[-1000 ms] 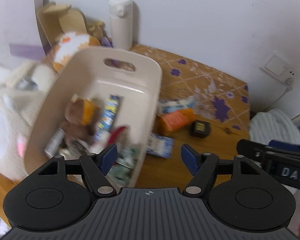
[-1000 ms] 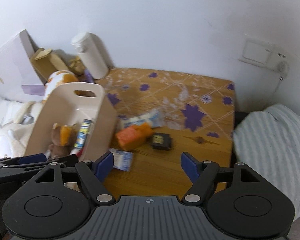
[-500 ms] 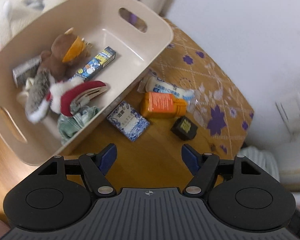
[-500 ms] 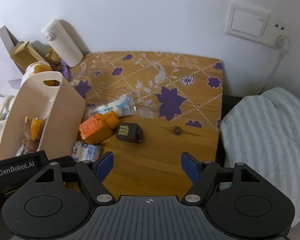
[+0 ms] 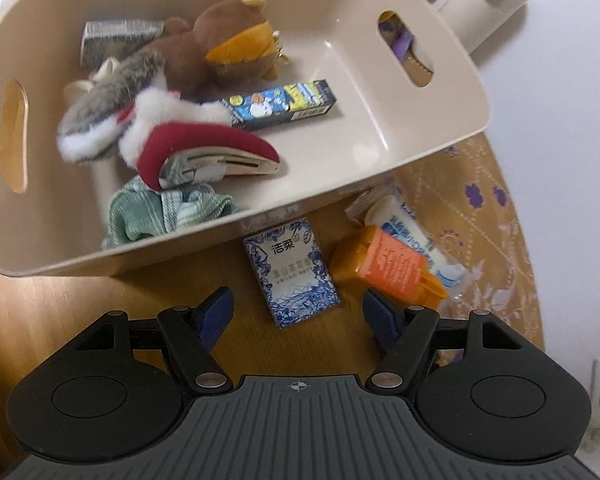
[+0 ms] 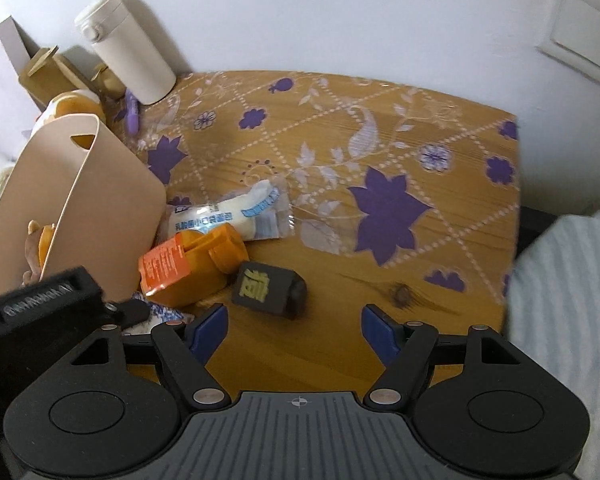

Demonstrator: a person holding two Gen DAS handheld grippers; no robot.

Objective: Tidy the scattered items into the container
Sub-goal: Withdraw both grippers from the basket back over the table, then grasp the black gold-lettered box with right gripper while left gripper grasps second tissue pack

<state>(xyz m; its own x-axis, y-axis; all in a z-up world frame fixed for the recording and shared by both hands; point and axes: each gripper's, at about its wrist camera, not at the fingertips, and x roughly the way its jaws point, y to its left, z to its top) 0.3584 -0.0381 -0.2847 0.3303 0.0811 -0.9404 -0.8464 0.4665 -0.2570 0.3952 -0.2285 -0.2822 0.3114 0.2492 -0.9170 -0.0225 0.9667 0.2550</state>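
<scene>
- Left gripper (image 5: 296, 312) is hanging over the table (image 5: 80, 292), jaws spread wide, gripping nothing.
- Tissue pack (image 5: 291, 266), blue-white, is lying flat just ahead of it, lined up with the gap between the jaws, not touching either fingertip.
- Right gripper (image 6: 294, 330) is also gaping wide and holding nothing, hovering over bare wood.
- Black box (image 6: 269, 287) with a yellow label is sitting just ahead of the right gripper, nearer its left fingertip, apart from it.
- Left gripper's body is showing at the left edge of the right wrist view, covering most of the tissue pack.
- Orange bottle (image 5: 388, 266) is lying on its side right of the tissue pack, close beside the black box in the right view; contact unclear.
- White snack packet (image 6: 236, 214) is lying just behind the bottle, partly under it.
- Bin (image 5: 440, 80), beige with handle slots, is sitting left of these items; the tissue pack's far end is reaching under its near wall.
- Inside the bin: green cloth (image 5: 168, 212), red slipper (image 5: 208, 148), grey-white plush (image 5: 108, 120), brown plush (image 5: 228, 48), blue carton (image 5: 280, 104), silver pack (image 5: 116, 36).
- White flask (image 6: 128, 56) is standing at the wall behind the bin, beside a cardboard box (image 6: 46, 74).
- Striped fabric (image 6: 568, 320) is lying off the table's right edge.
</scene>
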